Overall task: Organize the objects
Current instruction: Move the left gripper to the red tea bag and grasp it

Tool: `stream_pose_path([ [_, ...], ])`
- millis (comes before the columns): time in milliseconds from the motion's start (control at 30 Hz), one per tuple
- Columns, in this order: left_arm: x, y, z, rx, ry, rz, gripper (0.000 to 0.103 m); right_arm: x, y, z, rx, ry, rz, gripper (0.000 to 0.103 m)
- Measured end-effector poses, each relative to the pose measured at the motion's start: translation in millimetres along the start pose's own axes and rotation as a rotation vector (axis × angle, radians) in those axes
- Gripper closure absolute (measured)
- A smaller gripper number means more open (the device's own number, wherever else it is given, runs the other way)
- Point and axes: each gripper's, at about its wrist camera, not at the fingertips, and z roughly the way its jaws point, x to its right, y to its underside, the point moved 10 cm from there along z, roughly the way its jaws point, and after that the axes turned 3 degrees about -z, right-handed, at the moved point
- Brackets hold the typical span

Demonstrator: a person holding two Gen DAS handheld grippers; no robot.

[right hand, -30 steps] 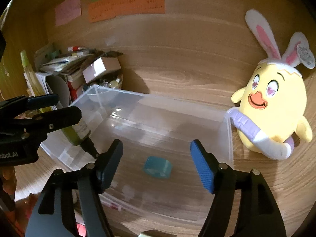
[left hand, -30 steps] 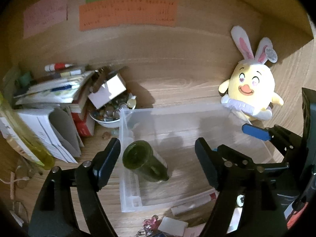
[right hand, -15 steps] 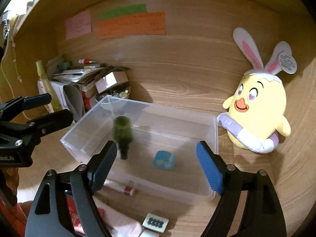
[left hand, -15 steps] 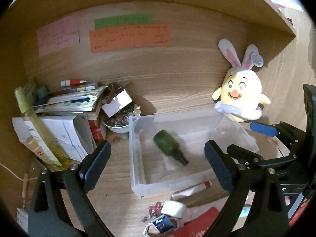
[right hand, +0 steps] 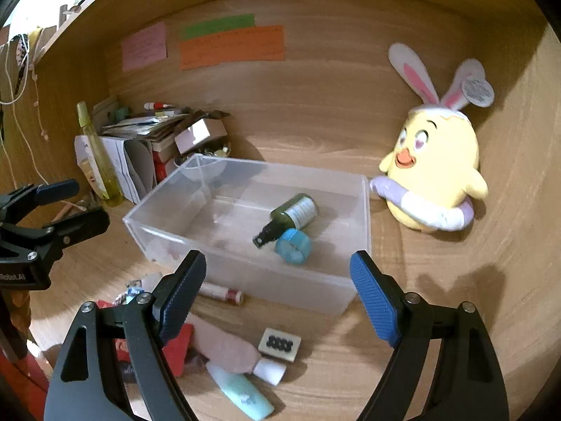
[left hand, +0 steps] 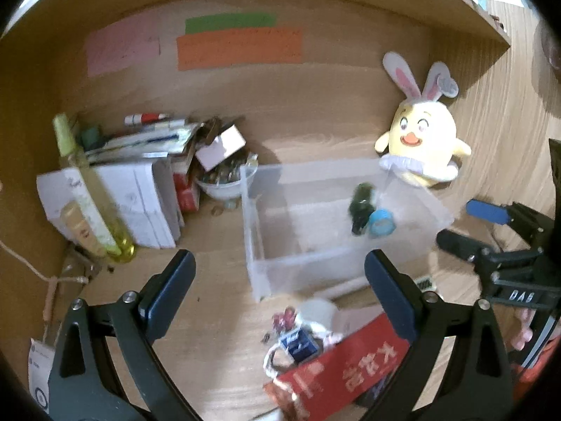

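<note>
A clear plastic bin point(right hand: 147, 217) stands on the wooden desk. Inside it a dark green spray bottle point(right hand: 292, 214) lies on its side, its black nozzle next to a blue tape roll point(right hand: 293, 245). My right gripper point(right hand: 277, 291) hangs open and holds nothing, just in front of the bin's near wall. The left wrist view shows the same bin point(left hand: 252, 231), the bottle point(left hand: 361, 207) and the tape roll point(left hand: 382, 222). My left gripper point(left hand: 280, 291) is open and holds nothing, set back from the bin's near left corner. Each gripper shows at the edge of the other's view.
A yellow bunny-eared plush point(right hand: 434, 172) sits right of the bin. Stacked papers point(left hand: 140, 189), a yellow spray bottle point(left hand: 91, 193) and a filled bowl point(left hand: 224, 186) crowd the left. In front lie a red packet point(left hand: 350, 368), a lip balm tube point(right hand: 221, 293), a teal tube point(right hand: 242, 393) and a small card point(right hand: 279, 344).
The green bottle left my left gripper's jaws, dropped into the bin and rolled up against the blue tape roll. Both grippers opened wider and drew back from the bin.
</note>
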Motion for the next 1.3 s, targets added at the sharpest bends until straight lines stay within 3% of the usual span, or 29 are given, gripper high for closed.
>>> stream_pose_path([
  [167, -10, 25, 5, -0.054, -0.008, -0.019, 0.005, 7, 24, 2, -0.042, 0.017, 0.028, 0.021],
  [333, -12, 57, 14, -0.139, 0.030, -0.054, 0.005, 14, 55, 11, -0.109, 0.013, 0.067, 0.021],
  [667, 14, 103, 8, -0.198, 0.115, 0.073, 0.005, 22, 83, 16, -0.165, 0.008, 0.119, 0.021],
  [867, 14, 113, 13, -0.213, 0.133, 0.093, 0.005, 20, 83, 28, -0.195, 0.021, 0.118, 0.022],
  [1133, 17, 109, 27, -0.229, 0.173, 0.075, 0.005, 14, 85, 45, -0.237, -0.011, 0.119, 0.035],
  [1300, 23, 107, 20, -0.189, 0.180, 0.110, 0.007, 15, 84, 54, -0.243, -0.020, 0.140, 0.043],
])
